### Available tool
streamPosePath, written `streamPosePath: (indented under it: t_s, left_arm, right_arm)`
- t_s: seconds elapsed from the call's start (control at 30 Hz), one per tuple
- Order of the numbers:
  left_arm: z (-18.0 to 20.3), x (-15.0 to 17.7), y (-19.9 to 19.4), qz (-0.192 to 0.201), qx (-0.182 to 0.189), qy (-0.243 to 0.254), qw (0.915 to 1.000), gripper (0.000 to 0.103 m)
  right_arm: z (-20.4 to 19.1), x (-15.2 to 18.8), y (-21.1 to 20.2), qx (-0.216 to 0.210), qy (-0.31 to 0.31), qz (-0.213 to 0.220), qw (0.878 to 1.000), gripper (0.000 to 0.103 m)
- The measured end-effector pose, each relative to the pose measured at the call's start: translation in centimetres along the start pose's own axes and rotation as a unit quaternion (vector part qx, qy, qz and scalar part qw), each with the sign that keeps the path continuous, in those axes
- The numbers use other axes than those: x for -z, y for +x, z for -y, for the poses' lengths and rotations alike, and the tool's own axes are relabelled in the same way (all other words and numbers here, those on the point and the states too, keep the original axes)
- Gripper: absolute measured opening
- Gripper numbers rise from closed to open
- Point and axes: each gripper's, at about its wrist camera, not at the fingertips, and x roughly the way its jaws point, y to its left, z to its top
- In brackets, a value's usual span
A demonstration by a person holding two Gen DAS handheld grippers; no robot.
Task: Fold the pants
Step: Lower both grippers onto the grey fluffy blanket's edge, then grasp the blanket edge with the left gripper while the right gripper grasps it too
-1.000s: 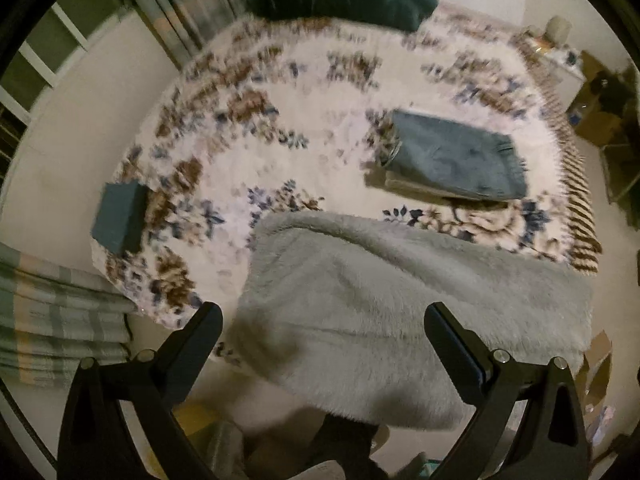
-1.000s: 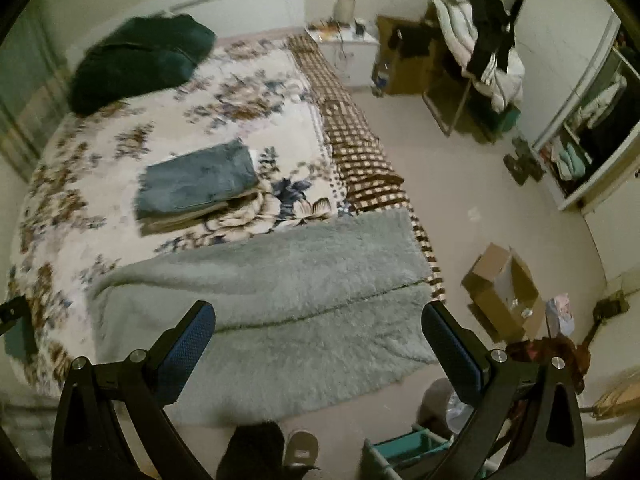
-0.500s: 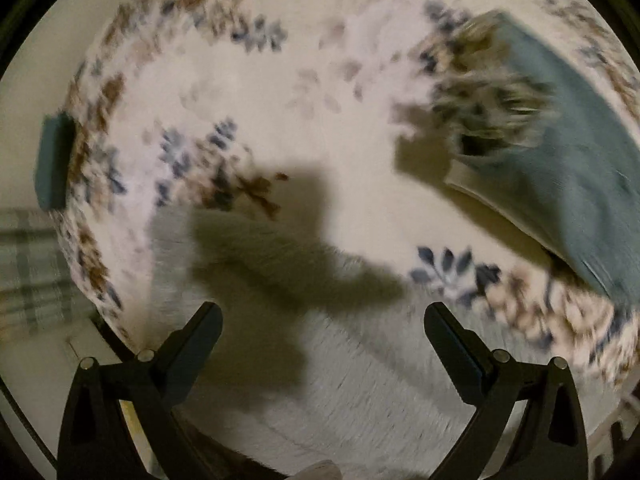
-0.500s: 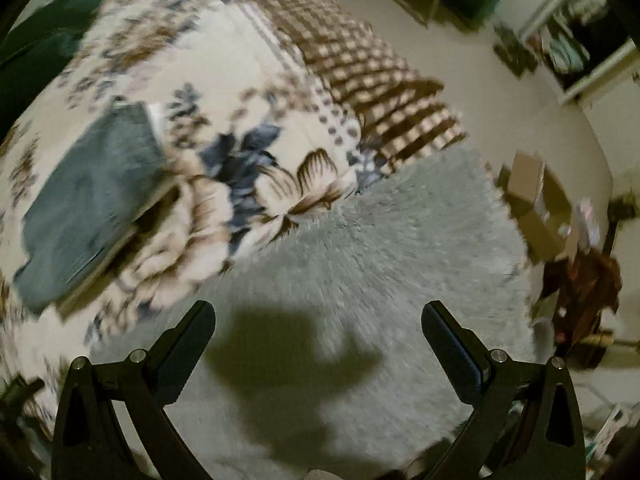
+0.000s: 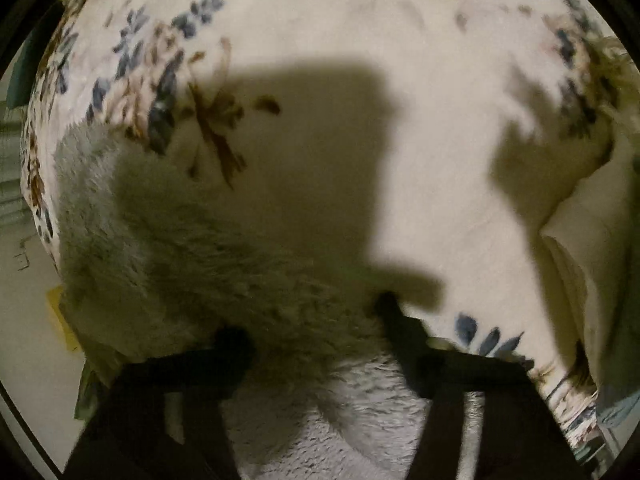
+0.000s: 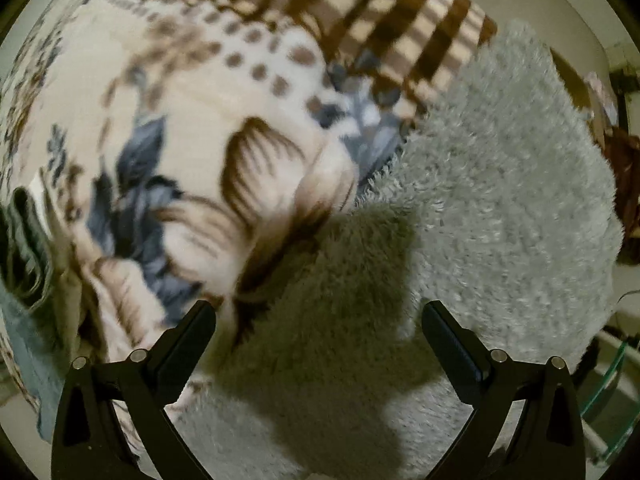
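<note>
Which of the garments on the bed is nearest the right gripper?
The fluffy pale grey garment: it spreads between the right gripper's open fingers, while the folded blue one lies at the view's left edge.

This is a bedroom in a home. A bed fills most of both views, spread with a cream floral blanket that has a brown checked border on the far right. A shaggy grey throw lies over its near end. Pale floor shows at the left edge, beside the bed.
</note>
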Motion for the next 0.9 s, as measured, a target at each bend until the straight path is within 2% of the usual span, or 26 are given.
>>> streamPosePath:
  t_s: [0.03,0.07,0.13,0.17,0.2,0.23,0.47,0.5,0.6,0.63,0.67,0.77,0.9]
  left_arm:
    - [-0.1,0.4,-0.6,0.011,-0.003,0.006,0.9999,0.026]
    - [-0.4,0.8,-1.3,0.02,0.001,0.011,0.9997,0.021]
    - [-1.3,1.6,-2.4,0.03,0.013,0.018,0.9993,0.014]
    - [-1.7,2.1,-2.9,0.035,0.021,0.02,0.999,0.012]
    - [-2.7,2.8,-3.7,0.043,0.04,0.021,0.9981,0.012]
    - [-3.3,3.4,-4.3,0.051,0.053,0.022,0.997,0.011]
    - [-8.8,10.0,-10.9,0.098,0.118,0.041,0.9873,0.009]
    - [-9.9,11.8,-12.4,0.108,0.128,0.046,0.9849,0.009]
    - [-12.6,14.3,-13.9,0.121,0.143,0.059,0.9804,0.009]
    - [-13.2,14.9,-13.7,0.123,0.144,0.063,0.9798,0.009]
    - [-14.7,16.6,-14.0,0.124,0.142,0.069,0.9796,0.009]
    - [-15.4,18.7,-11.1,0.122,0.117,0.082,0.9821,0.01]
    - [-19.3,22.8,-4.9,0.084,0.079,0.076,0.9904,0.01]
  right_arm:
    - [0.1,0.1,0.3,-0.005,0.006,-0.002,1.0,0.088]
    - [0.1,0.1,0.4,-0.009,0.008,-0.002,1.0,0.082]
    - [0.1,0.6,0.3,-0.018,0.002,0.005,1.0,0.053]
    - [0.2,0.7,0.1,-0.022,-0.001,0.009,1.0,0.045]
    - [0.2,1.0,-0.2,-0.024,-0.005,0.014,1.0,0.024]
    - [0.4,1.4,-0.6,-0.027,-0.011,0.019,0.999,0.009]
    - [3.5,6.1,-5.3,-0.076,-0.049,0.05,0.995,0.005]
    - [4.2,6.8,-5.9,-0.081,-0.053,0.051,0.994,0.005]
    - [7.7,8.0,-7.4,-0.097,-0.064,0.055,0.992,0.005]
    - [9.0,7.4,-8.3,-0.101,-0.069,0.054,0.991,0.005]
    - [10.6,8.5,-8.9,-0.104,-0.074,0.055,0.99,0.005]
    - [15.8,10.5,-10.4,-0.102,-0.092,0.049,0.989,0.005]
    - [22.3,14.6,-9.6,-0.07,-0.119,0.032,0.99,0.005]
